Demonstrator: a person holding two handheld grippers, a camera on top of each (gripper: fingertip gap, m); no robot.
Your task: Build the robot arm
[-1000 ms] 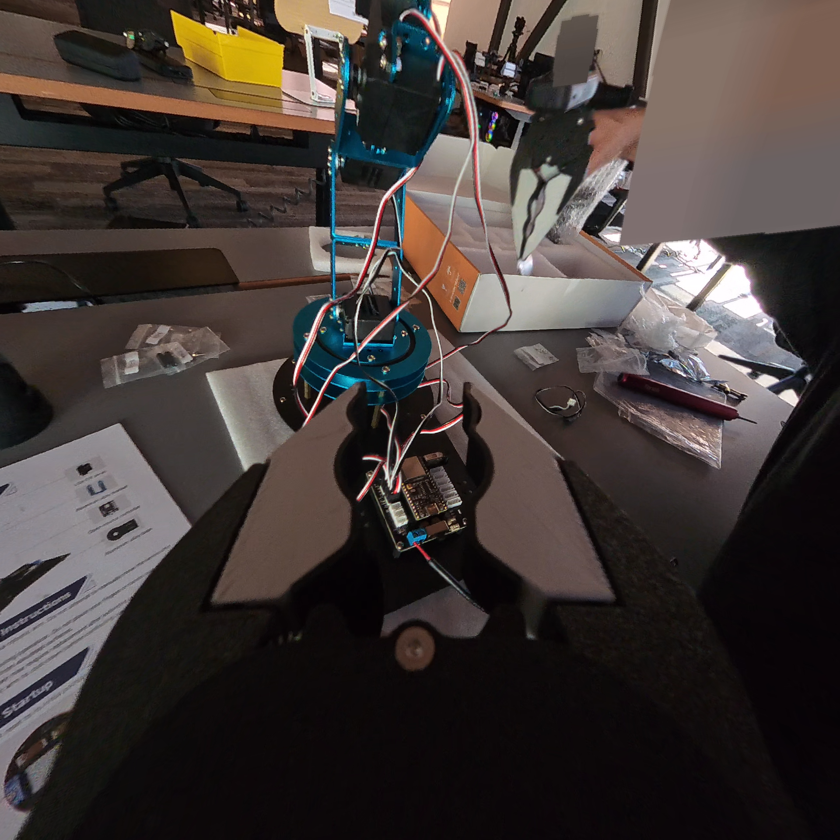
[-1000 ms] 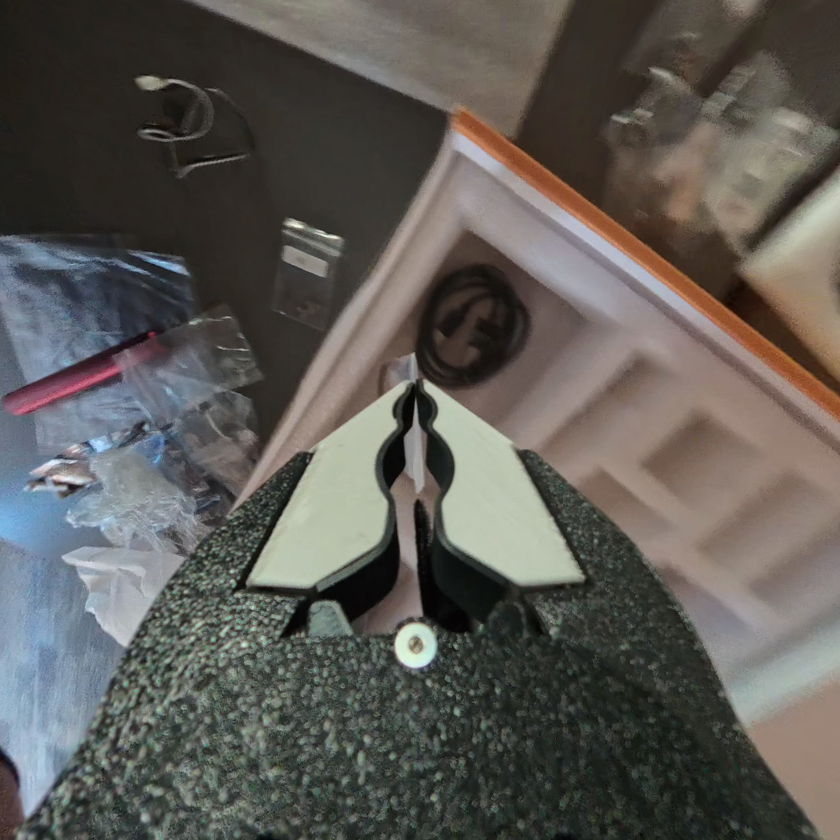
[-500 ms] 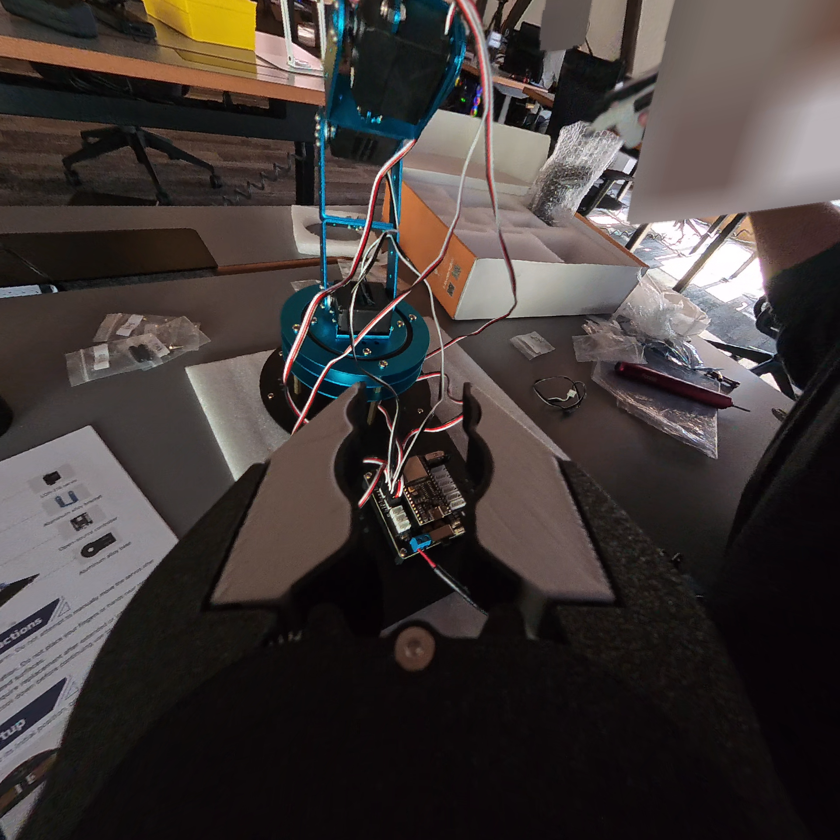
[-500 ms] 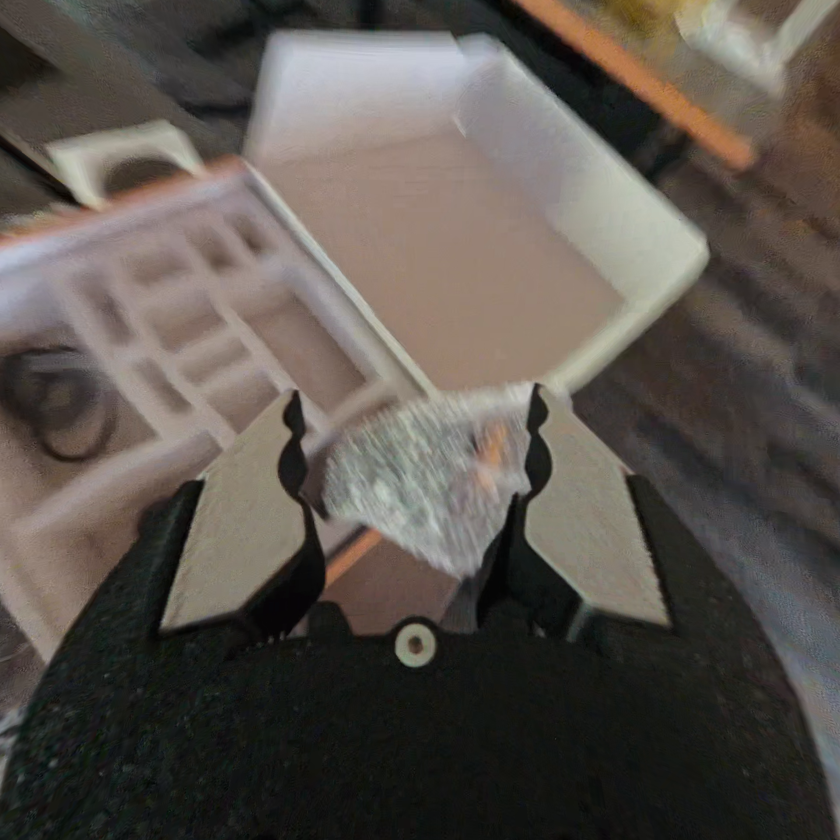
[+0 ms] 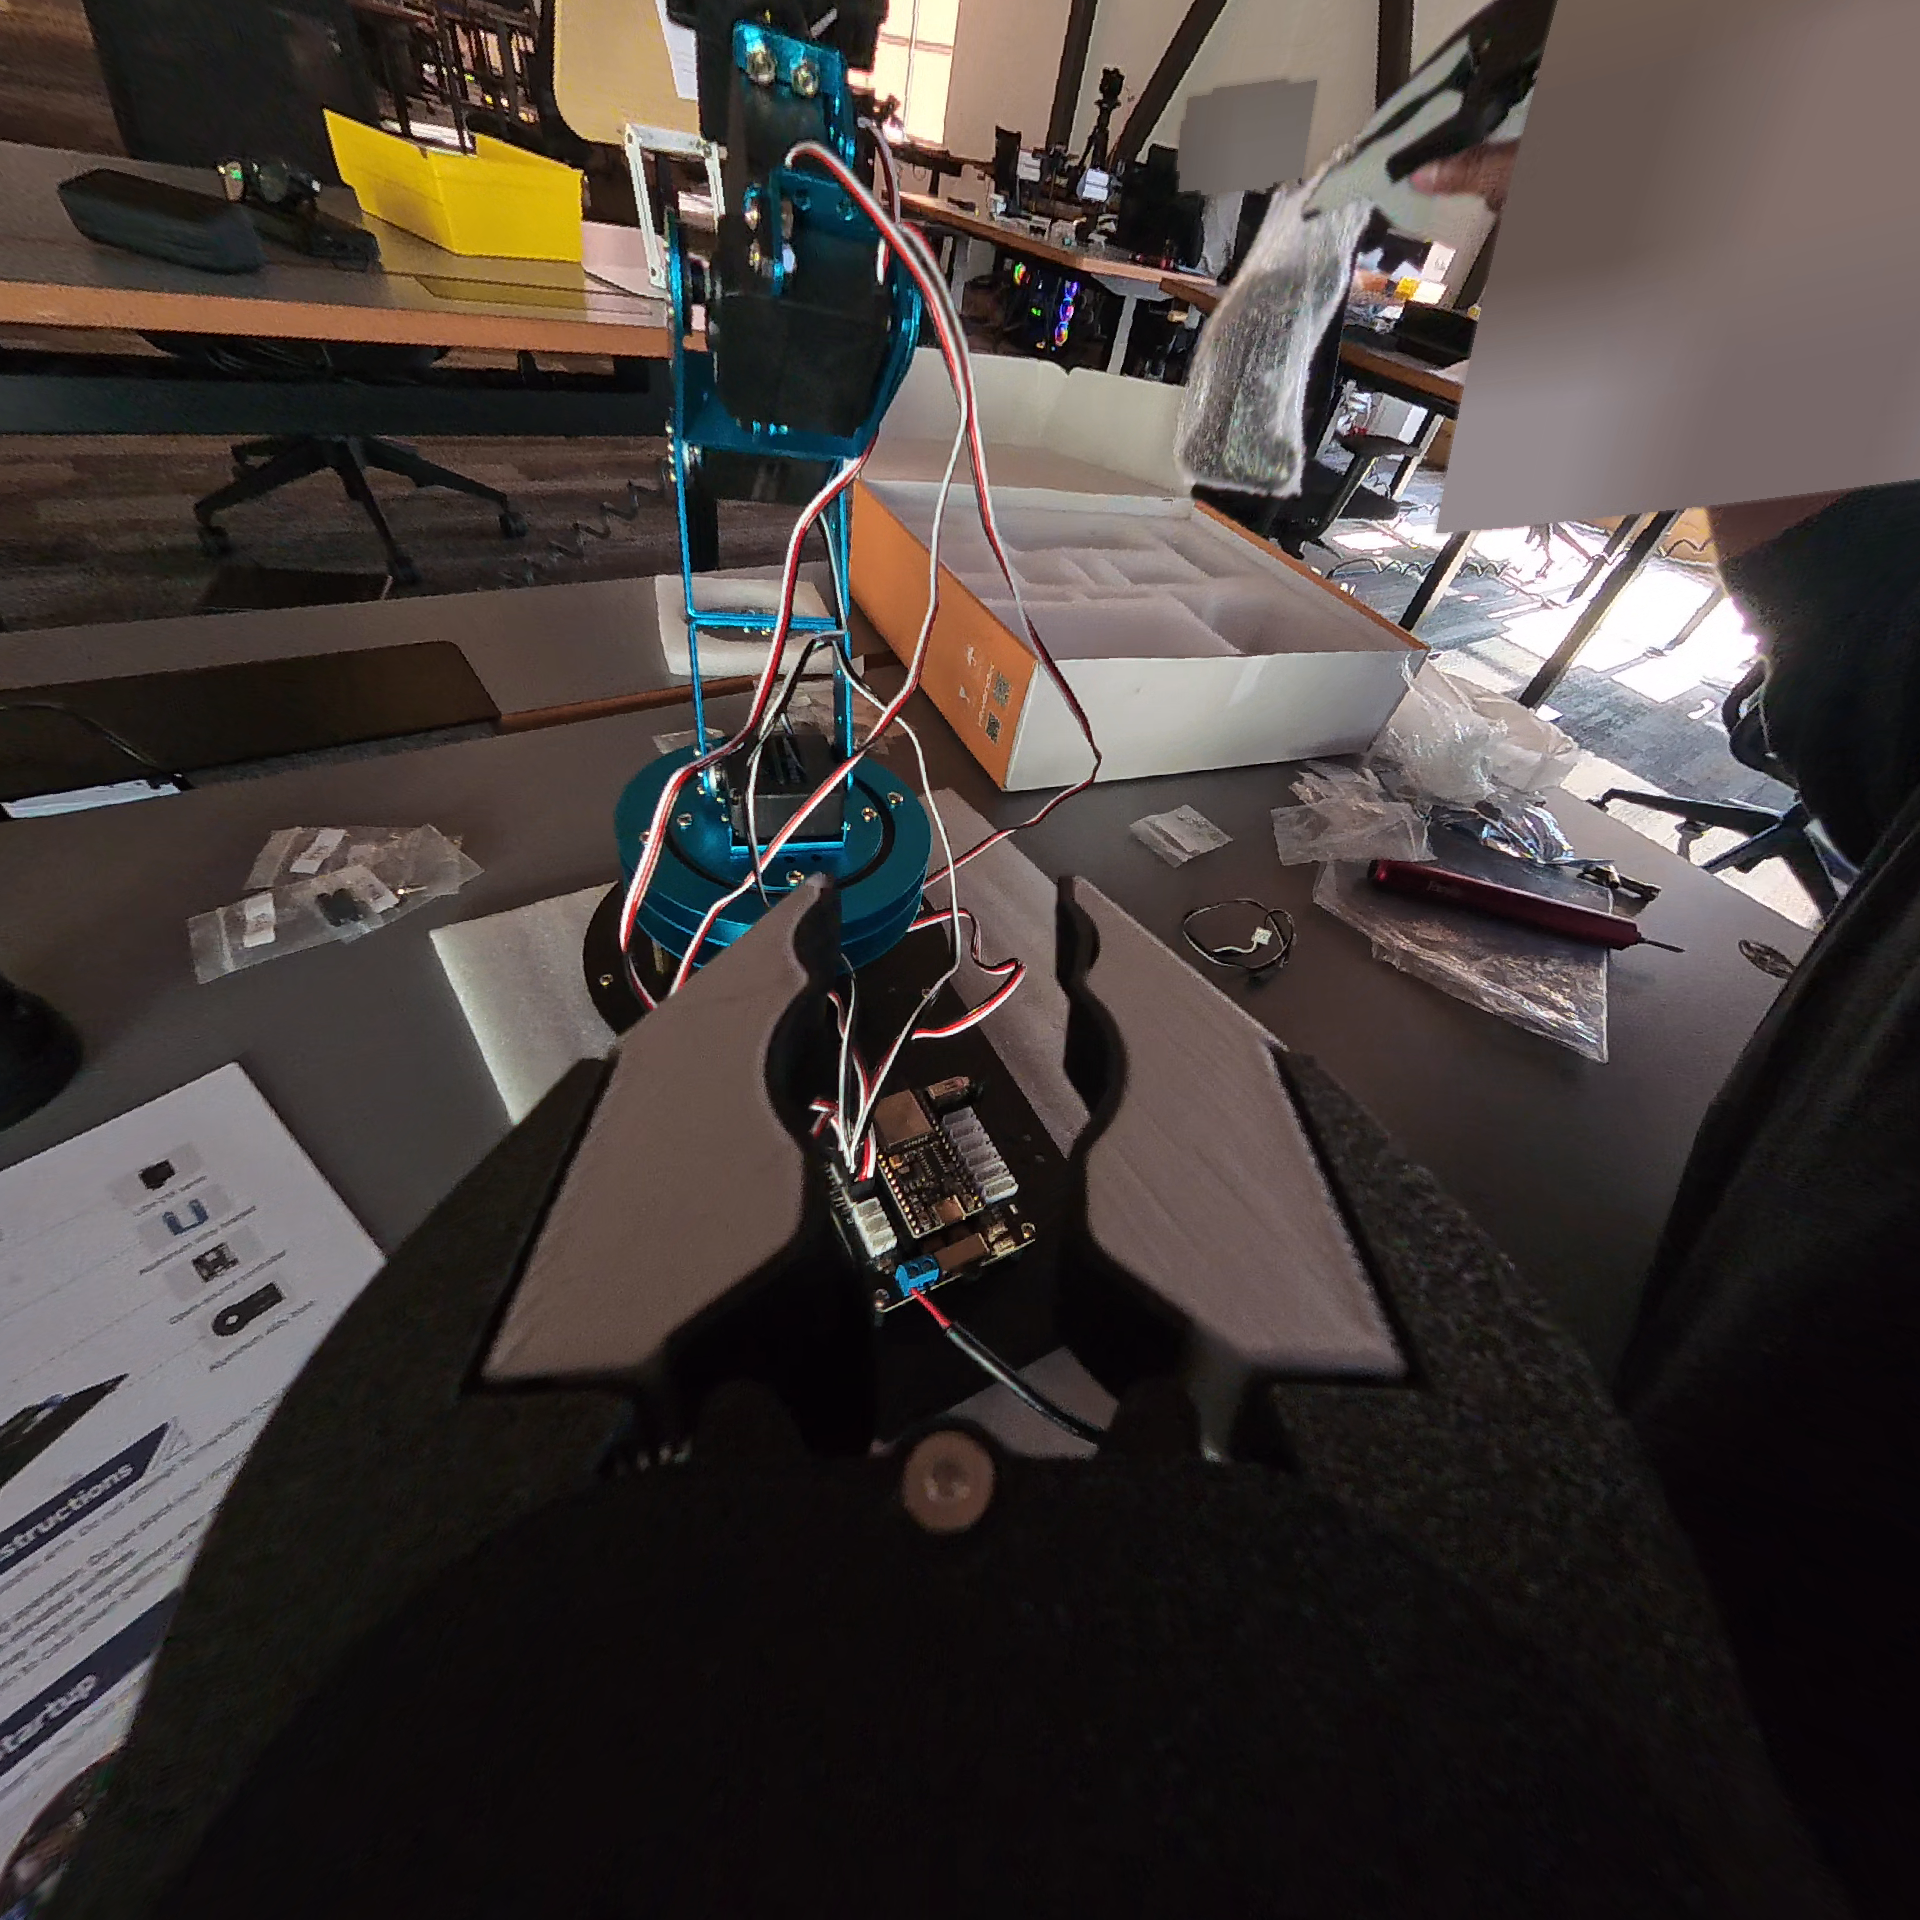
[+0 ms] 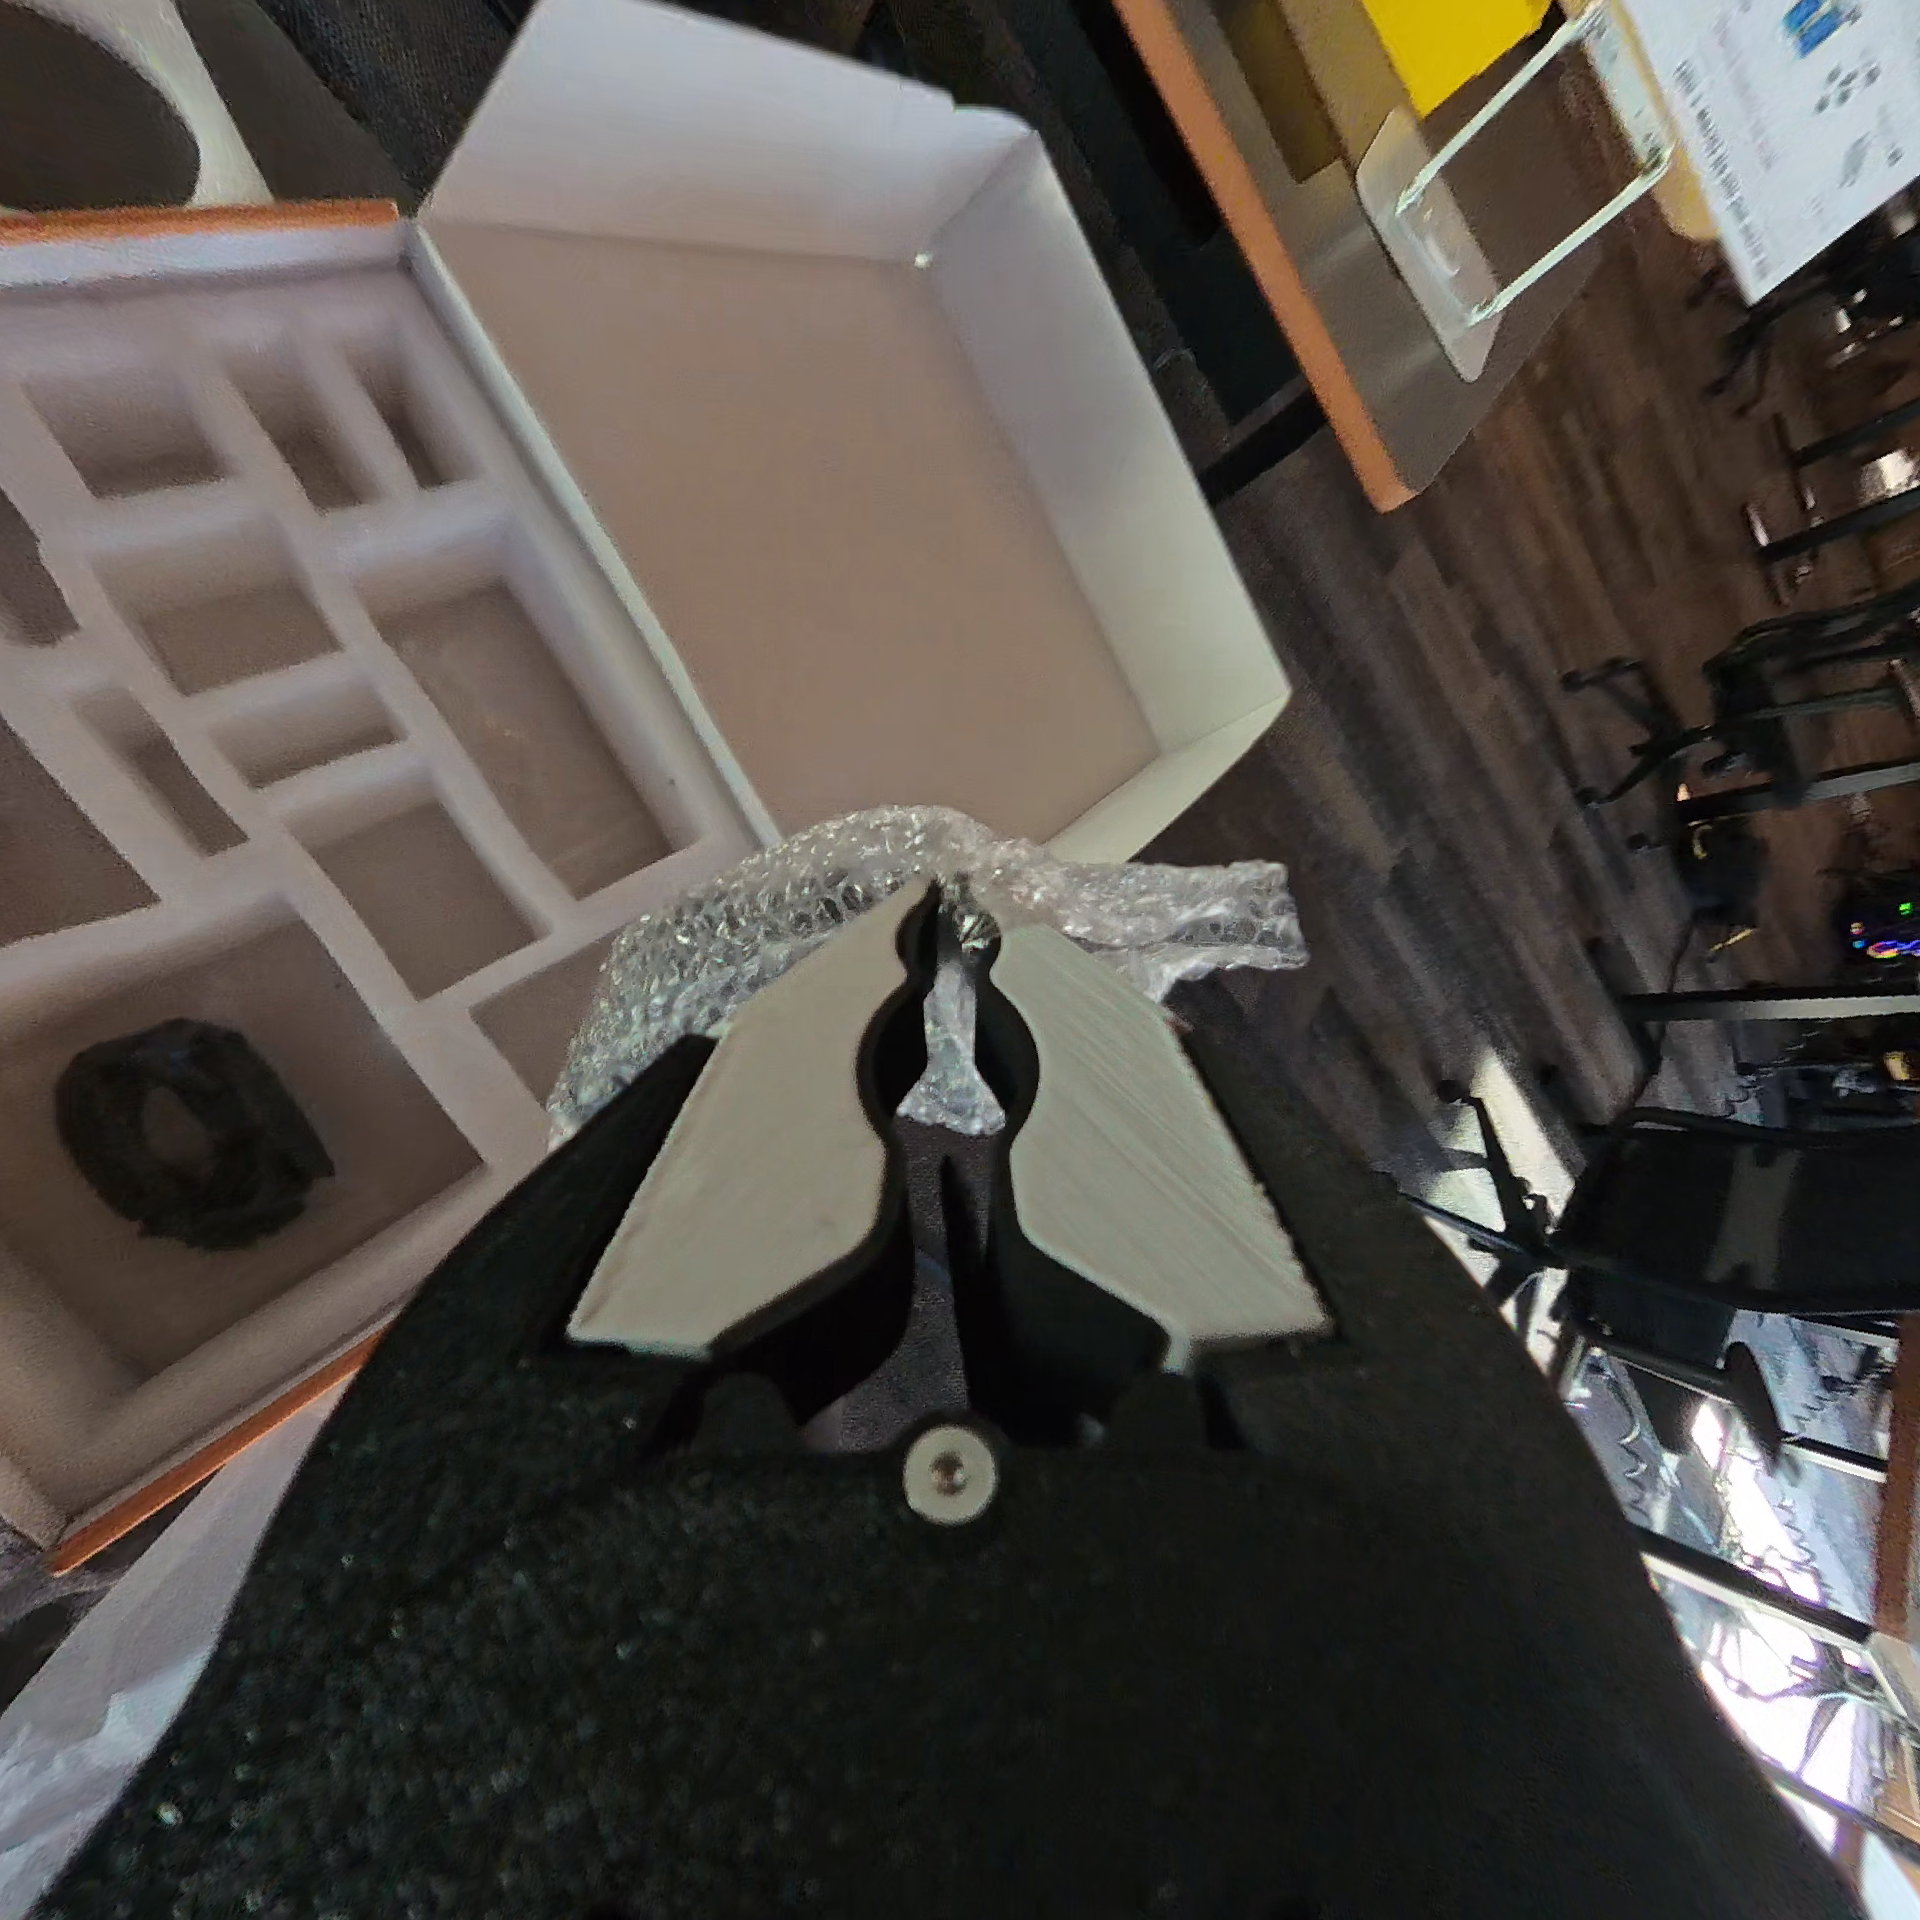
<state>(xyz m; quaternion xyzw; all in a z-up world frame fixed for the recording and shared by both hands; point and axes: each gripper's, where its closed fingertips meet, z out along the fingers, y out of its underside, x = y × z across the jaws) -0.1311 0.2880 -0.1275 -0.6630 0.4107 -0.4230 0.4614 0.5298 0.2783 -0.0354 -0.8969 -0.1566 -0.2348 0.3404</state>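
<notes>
My left gripper (image 5: 945, 894) is open and holds nothing. It hovers low over a small circuit board (image 5: 940, 1184), and red, white and black wires (image 5: 966, 997) run up between its fingers without being pinched. Just beyond its tips stands a blue metal robot arm (image 5: 769, 831) on a round base. My right gripper (image 6: 948, 894) is shut on a clear bubble-wrap pouch (image 6: 810, 894) and holds it in the air over an open white and orange box (image 6: 312, 623). The left wrist view shows the pouch (image 5: 1262, 353) hanging from that gripper at the top right.
The box (image 5: 1143, 592) has a foam insert with a black coiled cable (image 6: 187, 1132), and its lid (image 6: 831, 468) lies open behind. A red screwdriver (image 5: 1496, 899), crumpled plastic bags (image 5: 1455, 748), small parts bags (image 5: 312, 883), a loose wire (image 5: 1242, 935) and an instruction sheet (image 5: 156, 1299) lie on the table. Tip to tip, the grippers are about 65 cm apart.
My right gripper opened wide around the bubble-wrap pouch half a second ago, and its pads have now closed on it and lifted it. My left gripper stays open in nearly the same place.
</notes>
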